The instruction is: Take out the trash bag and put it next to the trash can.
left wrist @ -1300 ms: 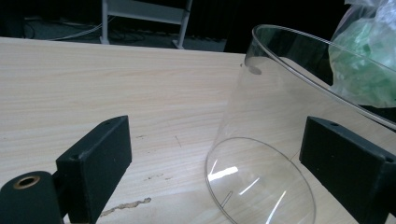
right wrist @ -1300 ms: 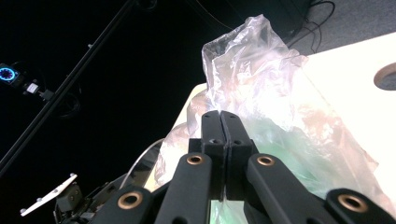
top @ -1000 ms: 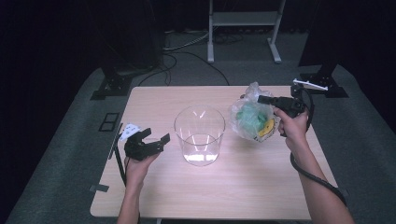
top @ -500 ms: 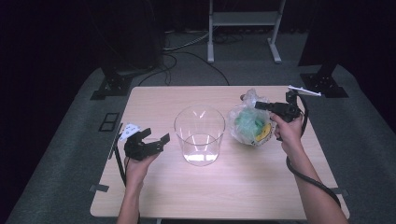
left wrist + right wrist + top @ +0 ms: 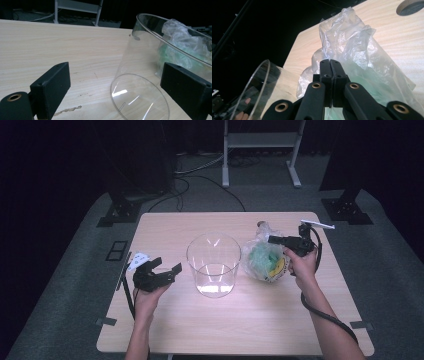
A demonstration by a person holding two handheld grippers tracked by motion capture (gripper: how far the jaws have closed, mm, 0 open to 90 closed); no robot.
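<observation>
Dark room, wooden tabletop [image 5: 225, 330]. Clear glass cylinder [image 5: 213, 265] stands mid-table, between left tool [image 5: 159, 272] and plastic bag [image 5: 262, 260]. Left tool wide open, empty. Right tool [image 5: 330, 64] pinched fully together on the bag's film; right gripper view shows that, the high view doesn't.

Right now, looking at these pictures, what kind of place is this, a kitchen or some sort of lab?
Most likely a recording studio or lab, not a kitchen. A lone wooden table stands on grey carpet against black surroundings, with cables trailing over the floor and a metal stand behind it.
</observation>
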